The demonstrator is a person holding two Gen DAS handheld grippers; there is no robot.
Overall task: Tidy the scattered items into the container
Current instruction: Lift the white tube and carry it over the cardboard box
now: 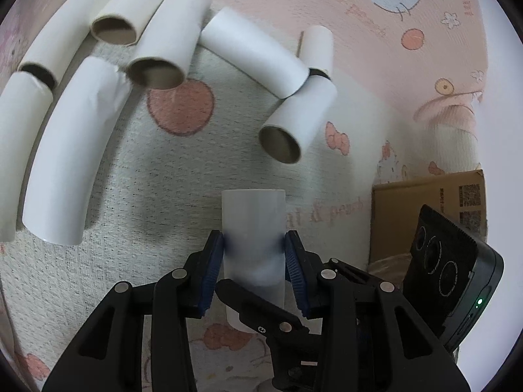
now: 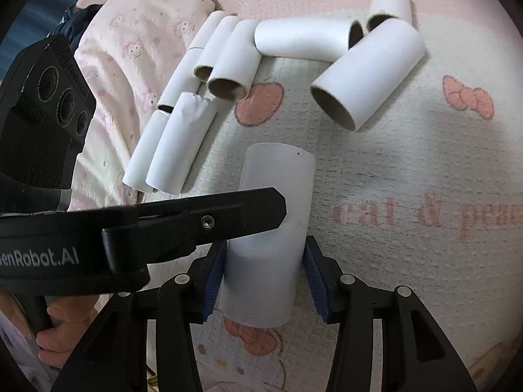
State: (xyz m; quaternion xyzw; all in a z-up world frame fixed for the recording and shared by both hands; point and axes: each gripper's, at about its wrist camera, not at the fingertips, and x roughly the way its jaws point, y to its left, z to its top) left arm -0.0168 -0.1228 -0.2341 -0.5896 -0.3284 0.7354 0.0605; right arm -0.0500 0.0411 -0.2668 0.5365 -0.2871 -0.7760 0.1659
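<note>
One smooth white cardboard tube, tight in the left jaws, loose between the parted right jaws

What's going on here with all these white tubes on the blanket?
A person is tidying cardboard tubes with a hand-held gripper in each hand. The left hand-held gripper pinches one tube; the right hand-held gripper sits around that same tube, seemingly not squeezing. The other tubes lie scattered on the blanket, and a cardboard box stands nearby.
</note>
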